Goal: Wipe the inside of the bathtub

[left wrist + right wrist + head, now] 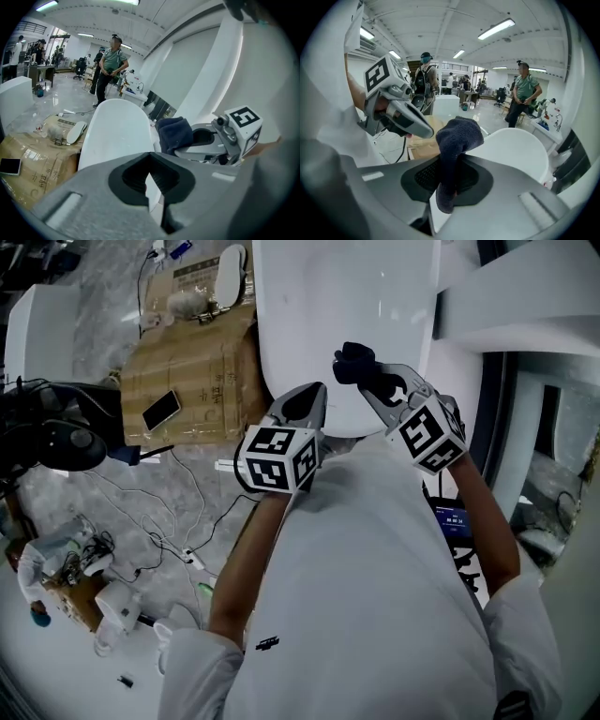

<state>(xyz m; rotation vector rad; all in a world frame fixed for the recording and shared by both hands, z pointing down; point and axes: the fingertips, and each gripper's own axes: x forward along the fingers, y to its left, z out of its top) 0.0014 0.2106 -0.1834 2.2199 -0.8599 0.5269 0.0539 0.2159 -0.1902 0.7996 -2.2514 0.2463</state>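
- Dark cloth (457, 136) is clamped in right gripper (447, 180), over near rim of bathtub (347, 315).
- Left gripper (150, 176) is held closed, empty, alongside.
- Cardboard (187, 381) with phone (161, 410) is seen left of tub.

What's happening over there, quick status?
Right gripper shut on dark blue terry cloth. Left gripper shut, empty. Cloth held over white oval bathtub, not touching. Nothing in the way.

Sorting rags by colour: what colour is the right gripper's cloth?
Dark navy blue; the cloth shows best in the right gripper view.
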